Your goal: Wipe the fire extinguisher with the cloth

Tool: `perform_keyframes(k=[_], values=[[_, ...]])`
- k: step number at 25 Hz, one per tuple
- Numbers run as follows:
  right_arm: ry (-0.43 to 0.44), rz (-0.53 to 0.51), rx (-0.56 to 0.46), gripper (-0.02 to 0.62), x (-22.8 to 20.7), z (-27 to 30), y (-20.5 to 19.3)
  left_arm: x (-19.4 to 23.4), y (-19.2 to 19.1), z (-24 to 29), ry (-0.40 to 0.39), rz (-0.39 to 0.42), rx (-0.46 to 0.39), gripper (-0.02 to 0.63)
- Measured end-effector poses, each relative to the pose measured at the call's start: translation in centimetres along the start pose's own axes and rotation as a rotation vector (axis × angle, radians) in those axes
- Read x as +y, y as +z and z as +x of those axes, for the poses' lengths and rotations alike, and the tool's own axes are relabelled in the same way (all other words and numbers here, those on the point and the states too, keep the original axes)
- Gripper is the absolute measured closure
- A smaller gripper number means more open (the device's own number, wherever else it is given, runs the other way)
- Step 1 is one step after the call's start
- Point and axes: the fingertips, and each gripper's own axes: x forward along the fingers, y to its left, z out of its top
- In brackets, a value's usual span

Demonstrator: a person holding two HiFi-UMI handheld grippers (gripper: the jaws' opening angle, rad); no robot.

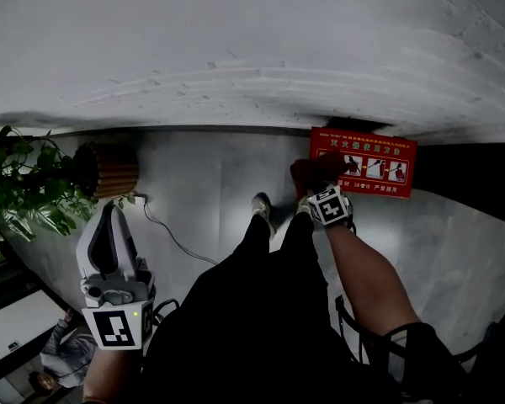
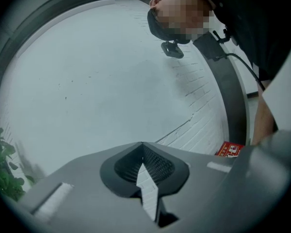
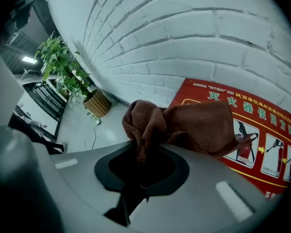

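My right tool (image 3: 143, 154) is clamped on the brown cloth (image 3: 194, 125), which bunches up out of its jaws just in front of the red extinguisher sign (image 3: 266, 135) at the foot of the white brick wall (image 3: 184, 42). My left tool (image 2: 142, 149) is off to the side near a potted plant (image 1: 25, 192), its jaws together with nothing between them.

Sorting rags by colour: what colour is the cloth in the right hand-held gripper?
Reddish brown cloth, clearest in the right gripper view.
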Motion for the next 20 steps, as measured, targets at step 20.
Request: perform_keyframes(k=[20], values=[[-0.234,0.216,-0.038,0.554,-15.3,-11.6,-11.3,-5.1,2.8,3.8,-0.128,-0.019,-0.069,0.606]])
